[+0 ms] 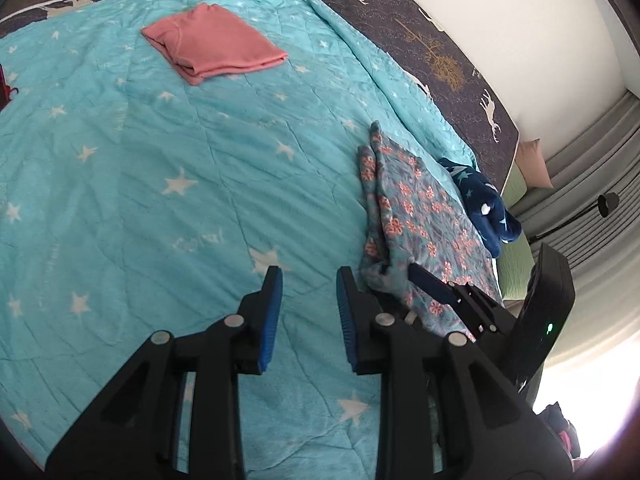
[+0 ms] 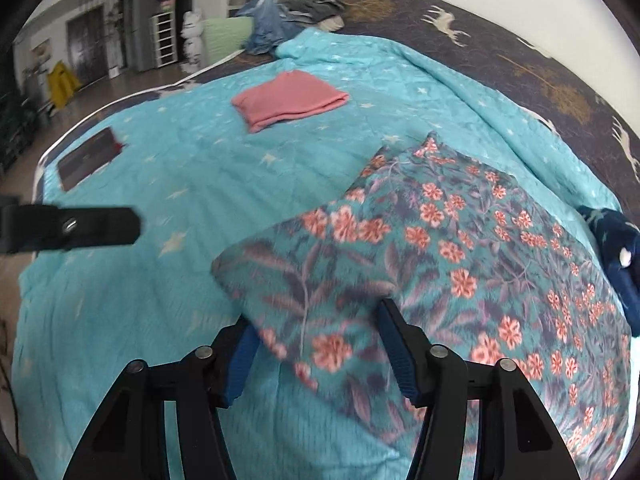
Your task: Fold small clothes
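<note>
My left tongs (image 1: 308, 312) gape empty over the turquoise star quilt (image 1: 160, 200), my right tongs (image 2: 316, 344) straddle, unclamped, the floral teal cloth (image 2: 440, 248) at two o'clock; I should pinch its near corner squarely.

Under me the quilt (image 1: 160, 168) is turquoise with white stars. The folded top (image 1: 216, 44) is plain salmon pink. The floral garment (image 2: 460, 264) is teal with coral flowers and purplish leaves. The dark sheet (image 2: 520, 56) shows pale deer and gold trees. My pads (image 1: 274, 316) are blue on black.
</note>
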`<state>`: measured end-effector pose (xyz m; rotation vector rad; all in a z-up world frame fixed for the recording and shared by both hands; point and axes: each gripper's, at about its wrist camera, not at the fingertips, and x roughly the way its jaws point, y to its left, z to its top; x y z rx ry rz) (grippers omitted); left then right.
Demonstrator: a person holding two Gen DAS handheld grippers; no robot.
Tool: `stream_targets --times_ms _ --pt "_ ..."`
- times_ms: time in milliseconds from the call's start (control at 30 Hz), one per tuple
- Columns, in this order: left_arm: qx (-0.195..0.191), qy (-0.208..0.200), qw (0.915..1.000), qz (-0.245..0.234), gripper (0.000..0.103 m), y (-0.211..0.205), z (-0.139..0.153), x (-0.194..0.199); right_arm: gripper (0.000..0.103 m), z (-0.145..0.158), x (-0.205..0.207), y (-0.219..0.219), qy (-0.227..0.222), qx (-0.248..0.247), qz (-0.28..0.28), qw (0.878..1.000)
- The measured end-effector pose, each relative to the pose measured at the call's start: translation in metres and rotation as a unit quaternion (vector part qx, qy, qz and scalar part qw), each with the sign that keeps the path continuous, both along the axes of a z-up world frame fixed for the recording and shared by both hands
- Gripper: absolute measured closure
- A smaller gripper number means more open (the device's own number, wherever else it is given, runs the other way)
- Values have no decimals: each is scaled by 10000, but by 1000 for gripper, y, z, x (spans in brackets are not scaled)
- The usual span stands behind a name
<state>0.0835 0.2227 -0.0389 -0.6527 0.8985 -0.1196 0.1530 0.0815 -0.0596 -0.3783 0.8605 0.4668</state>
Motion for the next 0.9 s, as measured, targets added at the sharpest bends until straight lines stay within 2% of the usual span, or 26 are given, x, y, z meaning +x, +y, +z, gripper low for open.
stream_targets --times_ms 33,67,133,233,333,433,500,633,667,700,733,833,900 --pt "7 -8 10000 -12 75 0 1 2 88 3 1 -2 -100 4 -93 9999" --pt "-6 -15 10000 -42 74 0 2 3 95 7 3 -7 -76 177 -94 9998" --pt "-32 -23 9998 -172 72 -5 4 12 95 17 6 -21 163 673 -185 9974" --pt "-113 -54 9986 -517 51 -21 6 35 95 31 14 -51 447 1475 -412 9872" --pt "-385 -70 9948 -939 47 -40 8 69 95 33 23 -72 817 2019 -490 9748" --pt "-901 77 9902 -1060 45 -54 4 104 95 30 27 -81 1038 2212 -584 9679" --pt "-1055 144 9876 -1158 43 -64 1 127 95 29 28 -83 1069 2262 -577 9665" --pt "-579 359 9906 -1190 43 -85 -7 162 95 30 27 -83 1044 2292 -530 9663" --pt "-444 429 9914 -1157 48 -88 -10 169 95 30 27 -83 1056 2310 -527 9658" --pt "-370 450 9917 -1150 59 -89 -12 174 95 29 27 -83 1072 2332 -524 9651" --pt "-290 467 9918 -1155 88 -90 -13 179 95 29 26 -84 1080 2355 -527 9644" --pt "-367 449 9913 -1178 91 -94 -6 189 95 31 25 -89 1072 2449 -561 9620" --pt "-133 260 9915 -1266 93 -104 11 188 95 36 22 -97 1036 2562 -598 9592"
